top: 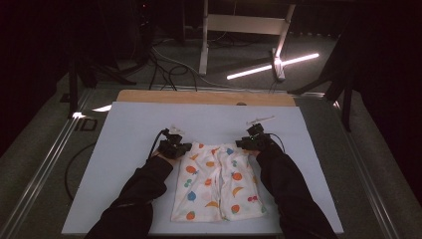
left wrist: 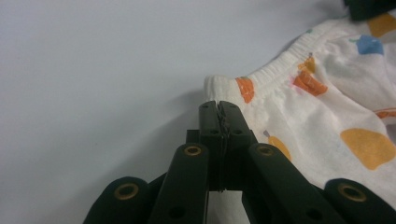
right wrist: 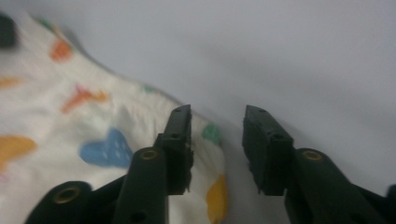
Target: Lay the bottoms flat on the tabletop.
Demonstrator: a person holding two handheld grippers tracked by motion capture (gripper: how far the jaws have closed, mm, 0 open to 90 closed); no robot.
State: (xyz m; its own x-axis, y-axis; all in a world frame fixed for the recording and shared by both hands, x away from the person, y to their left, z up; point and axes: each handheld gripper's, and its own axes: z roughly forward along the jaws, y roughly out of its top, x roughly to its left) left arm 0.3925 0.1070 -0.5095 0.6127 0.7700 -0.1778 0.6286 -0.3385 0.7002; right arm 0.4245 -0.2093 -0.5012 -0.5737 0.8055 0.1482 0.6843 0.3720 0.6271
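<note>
White tabletop (top: 129, 149) under you, dark room all around, a bright strip of light on the floor beyond the far edge. Your one garment is a pair of small cream shorts (top: 216, 181) lying flat near your edge of the table, waistband away from you and the two legs pointing back at you. It's printed all over with little fruit shapes in orange, blue, yellow and green, and the waistband is gathered elastic with fine ribbing, which you can see up close in the left gripper view (left wrist: 275, 67).

Count it up: one pair of shorts, two grippers, two dark-sleeved forearms coming in from the bottom of the high view.

Your left gripper (top: 174, 148) sits at the left corner of the waistband, hand low to the table and pointing in toward the cloth. Its jaws are pressed together, and in its own view (left wrist: 219, 109) they are pinched on the cream fabric right at that corner, just below the elastic edge.

Your right gripper (top: 255, 142) is at the opposite waistband corner, forearm angled inward. Its jaws stand apart (right wrist: 217, 119); one jaw lies over the printed cloth, the other over bare table, and nothing is clamped between the pads. That corner of the shorts (right wrist: 93, 140) lies loose on the surface
</note>
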